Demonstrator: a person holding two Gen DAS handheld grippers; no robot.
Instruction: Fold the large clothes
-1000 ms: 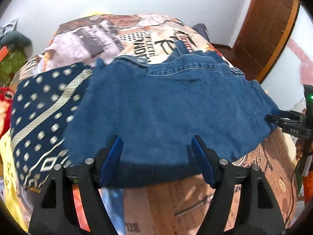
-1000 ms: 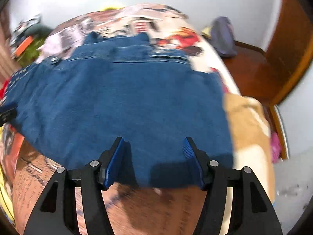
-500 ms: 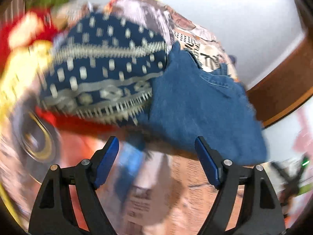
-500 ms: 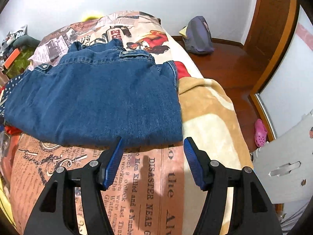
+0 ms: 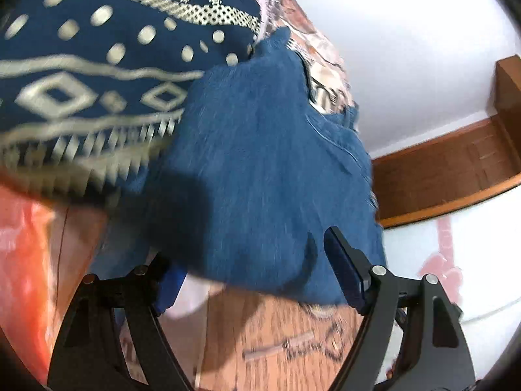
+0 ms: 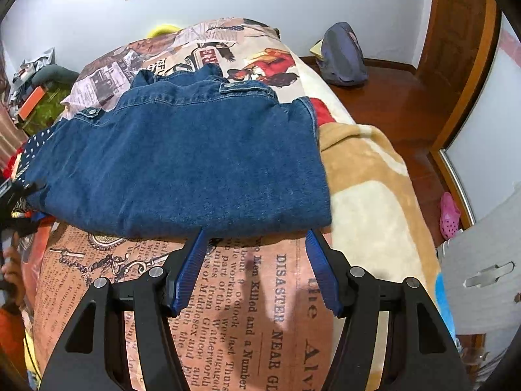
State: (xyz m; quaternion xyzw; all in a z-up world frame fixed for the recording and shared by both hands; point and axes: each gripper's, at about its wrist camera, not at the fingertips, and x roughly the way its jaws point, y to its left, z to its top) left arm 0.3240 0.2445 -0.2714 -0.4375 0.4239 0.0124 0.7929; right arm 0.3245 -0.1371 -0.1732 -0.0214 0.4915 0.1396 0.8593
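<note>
A folded blue denim garment (image 6: 182,163) lies on the newspaper-print bedspread (image 6: 247,306). It also shows in the left wrist view (image 5: 260,169), blurred. My right gripper (image 6: 255,244) is open and empty, its fingertips at the garment's near edge. My left gripper (image 5: 257,270) is open at the garment's left end; the denim edge lies over the left fingertip (image 5: 172,280) and between the jaws. The left gripper also appears at the far left edge of the right wrist view (image 6: 9,192).
A navy cloth with cream pattern (image 5: 97,65) lies left of the denim, partly under it. A beige blanket (image 6: 368,176) covers the bed's right side. A dark bag (image 6: 342,55) sits on the wooden floor. Clutter (image 6: 35,94) lies at the far left.
Both grippers drew back off the denim, then the left swung round and moved in low at the garment's left end. The right pulled back to the near edge.
</note>
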